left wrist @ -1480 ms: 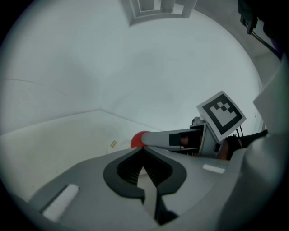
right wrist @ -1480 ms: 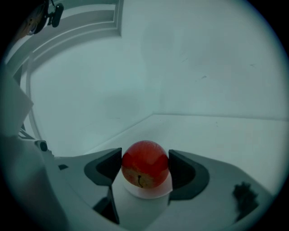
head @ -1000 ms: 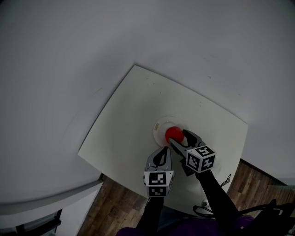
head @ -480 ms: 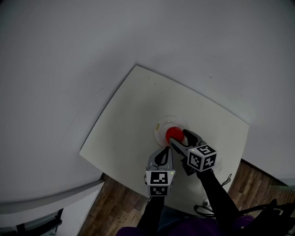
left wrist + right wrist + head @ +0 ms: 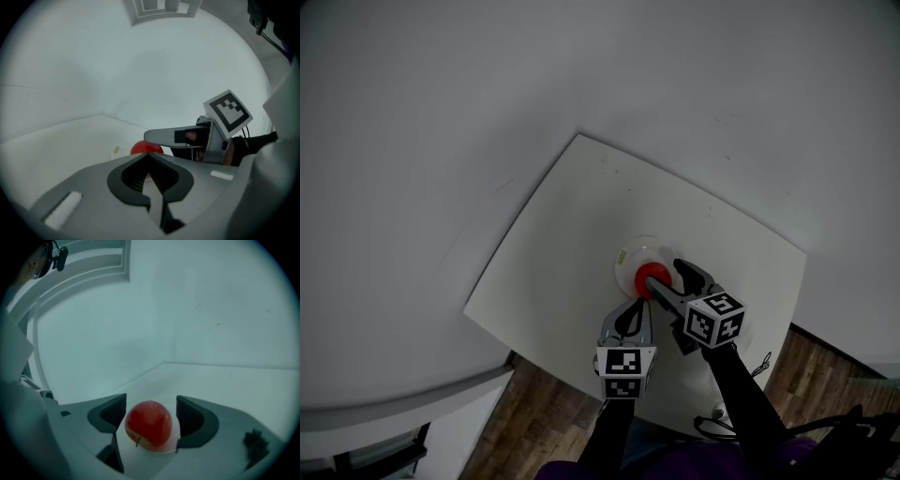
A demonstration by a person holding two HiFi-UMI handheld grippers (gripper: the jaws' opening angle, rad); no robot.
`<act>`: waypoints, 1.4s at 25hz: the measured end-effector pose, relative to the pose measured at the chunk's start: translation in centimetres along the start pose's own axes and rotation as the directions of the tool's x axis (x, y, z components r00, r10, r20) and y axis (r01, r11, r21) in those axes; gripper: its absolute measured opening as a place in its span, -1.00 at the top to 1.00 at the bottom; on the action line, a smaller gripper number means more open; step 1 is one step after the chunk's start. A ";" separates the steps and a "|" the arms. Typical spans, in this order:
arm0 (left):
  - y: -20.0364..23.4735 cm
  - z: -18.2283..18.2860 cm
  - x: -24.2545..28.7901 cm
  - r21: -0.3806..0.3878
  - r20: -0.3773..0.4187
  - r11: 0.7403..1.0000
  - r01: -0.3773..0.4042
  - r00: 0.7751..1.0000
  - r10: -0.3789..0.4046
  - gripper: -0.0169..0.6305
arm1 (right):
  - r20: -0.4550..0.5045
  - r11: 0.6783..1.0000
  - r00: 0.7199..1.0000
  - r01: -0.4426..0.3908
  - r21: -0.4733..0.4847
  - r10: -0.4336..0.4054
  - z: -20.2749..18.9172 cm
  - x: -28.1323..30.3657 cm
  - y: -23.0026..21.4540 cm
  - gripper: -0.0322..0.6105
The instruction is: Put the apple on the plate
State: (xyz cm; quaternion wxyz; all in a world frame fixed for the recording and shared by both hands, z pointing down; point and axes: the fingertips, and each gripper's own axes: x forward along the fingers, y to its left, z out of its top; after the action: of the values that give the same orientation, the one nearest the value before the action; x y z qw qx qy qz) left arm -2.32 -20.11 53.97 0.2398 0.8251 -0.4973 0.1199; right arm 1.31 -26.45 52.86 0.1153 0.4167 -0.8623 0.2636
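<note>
A red apple (image 5: 149, 424) rests on a small white plate (image 5: 161, 450) on the white table (image 5: 572, 225). My right gripper (image 5: 150, 414) is open, its two dark pads standing either side of the apple with a small gap at each side. In the head view the apple (image 5: 653, 277) sits on the near part of the plate (image 5: 636, 253), right at the right gripper's (image 5: 668, 280) tips. My left gripper (image 5: 630, 317) hovers just short of the plate, shut and empty. From the left gripper view the apple (image 5: 146, 148) shows behind the left gripper (image 5: 150, 177), under a right finger (image 5: 168, 136).
The table's near edge (image 5: 581, 370) runs just below the grippers, with wooden floor (image 5: 534, 412) beneath. A dark cable (image 5: 722, 427) lies on the floor near the right arm. A plain grey wall lies beyond the table's far edges.
The right gripper has drawn back slightly toward me and its jaws now stand apart from the apple, which stays on the plate. The left gripper has barely moved.
</note>
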 end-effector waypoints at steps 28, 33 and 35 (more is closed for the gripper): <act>-5.1 13.8 -9.9 0.099 0.383 0.992 -0.081 0.923 0.037 0.92 | 0.407 0.993 0.912 0.091 -0.079 -0.051 13.8 -16.2 5.2 0.86; -7.4 15.9 -12.0 0.130 0.441 0.988 -0.083 0.897 0.017 0.93 | 0.445 0.989 0.894 0.107 -0.099 -0.052 14.9 -18.4 5.8 0.87; -7.9 15.8 -12.3 0.133 0.435 0.987 -0.085 0.900 0.018 0.92 | 0.453 0.988 0.890 0.112 -0.102 -0.055 15.0 -19.0 5.9 0.87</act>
State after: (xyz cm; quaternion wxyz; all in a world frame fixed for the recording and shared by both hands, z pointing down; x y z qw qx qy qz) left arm -1.89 -15.81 32.87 0.0579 0.8332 -0.5494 -0.0231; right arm 8.92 -19.22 30.30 -0.0498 0.4949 -0.8617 0.1005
